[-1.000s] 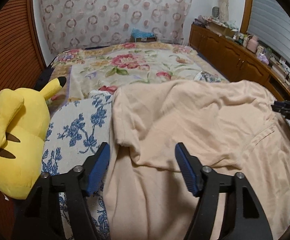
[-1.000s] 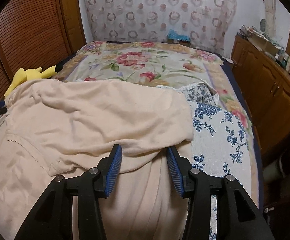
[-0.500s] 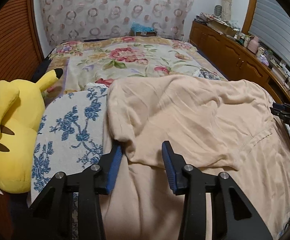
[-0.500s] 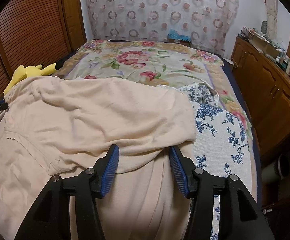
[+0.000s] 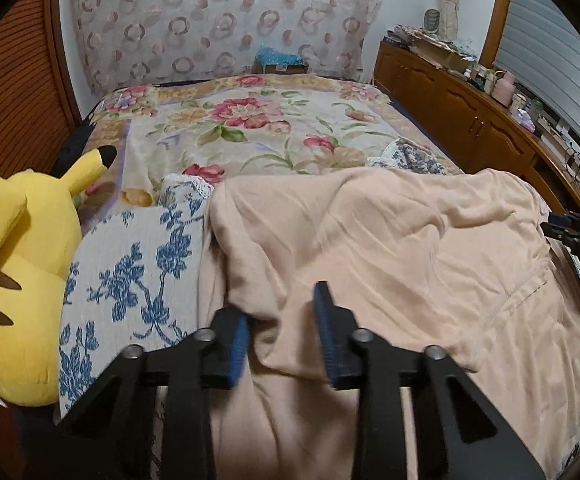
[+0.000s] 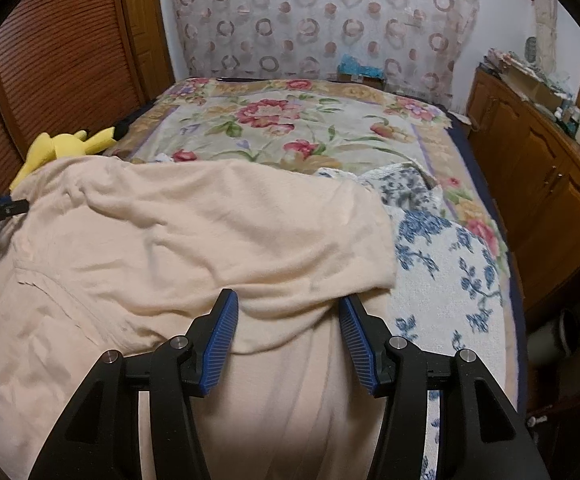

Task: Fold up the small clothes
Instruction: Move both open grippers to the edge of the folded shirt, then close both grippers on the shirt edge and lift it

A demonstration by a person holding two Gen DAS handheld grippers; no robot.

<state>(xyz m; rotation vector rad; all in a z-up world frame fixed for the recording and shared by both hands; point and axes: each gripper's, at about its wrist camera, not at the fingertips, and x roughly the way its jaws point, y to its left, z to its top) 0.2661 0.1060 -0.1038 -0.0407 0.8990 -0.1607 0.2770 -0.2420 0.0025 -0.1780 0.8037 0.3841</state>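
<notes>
A peach garment (image 5: pixel 369 248) lies spread over the near end of the bed, its top layer folded back. In the left wrist view my left gripper (image 5: pixel 282 304) is at the garment's left edge. Its jaws are closing around a puckered fold of the cloth, with a gap still showing between them. In the right wrist view my right gripper (image 6: pixel 288 298) stands open astride the folded hem of the same garment (image 6: pixel 210 248). Fabric lies between its blue pads (image 6: pixel 222 336), unpinched. Each gripper shows at the edge of the other's view.
A yellow plush toy (image 5: pixel 14 280) sits at the bed's left side, beside a blue-flowered white cloth (image 5: pixel 130 280) under the garment. The flowered bedspread (image 5: pixel 270 128) stretches to the far curtain. A wooden cabinet (image 5: pixel 469 112) runs along the right and slatted wooden doors (image 6: pixel 50 60) along the left.
The left jaws have narrowed from wide apart onto the garment's edge, and the cloth now bunches between them. The right gripper has stayed put, its jaws slightly wider.
</notes>
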